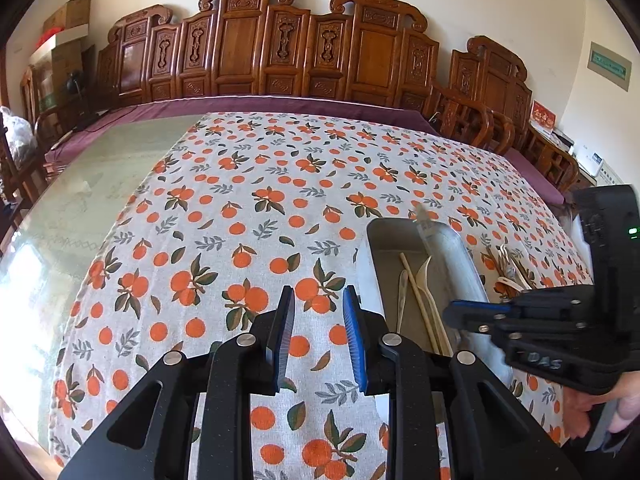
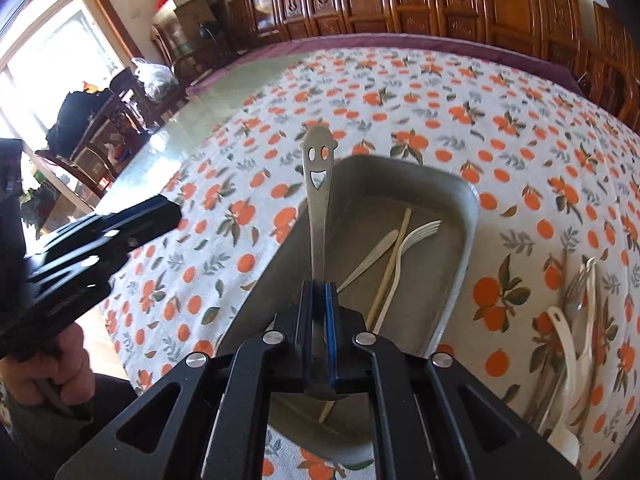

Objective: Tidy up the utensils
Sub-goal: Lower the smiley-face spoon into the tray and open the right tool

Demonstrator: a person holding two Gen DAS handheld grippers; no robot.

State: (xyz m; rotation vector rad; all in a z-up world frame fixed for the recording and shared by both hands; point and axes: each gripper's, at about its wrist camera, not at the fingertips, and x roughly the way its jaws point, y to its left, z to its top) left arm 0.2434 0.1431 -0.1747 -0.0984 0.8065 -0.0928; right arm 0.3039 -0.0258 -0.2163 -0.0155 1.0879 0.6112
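Tablecloth (image 1: 248, 216): white, printed with orange fruit and grey-green leaves. Tray (image 2: 460, 216): dull grey metal. Spoon (image 2: 318, 184): silver steel, smiling-face cutouts. Fork (image 2: 416, 236), knife (image 2: 372, 254): cream. Chopstick (image 2: 390, 266): pale tan. Gripper pads (image 1: 354, 332): blue on black. Far bench (image 1: 280, 60): reddish-brown carved wood.

Open cloth (image 1: 248, 216) lies ahead of my left claw (image 1: 320, 336); tray wall (image 1: 370, 276) bounds its right

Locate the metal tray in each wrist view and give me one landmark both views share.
Left wrist: the metal tray sits lower right, beside the open left gripper.
Right wrist: the tray fills the centre, behind the right gripper.
Shared landmark: the cream fork inside it.
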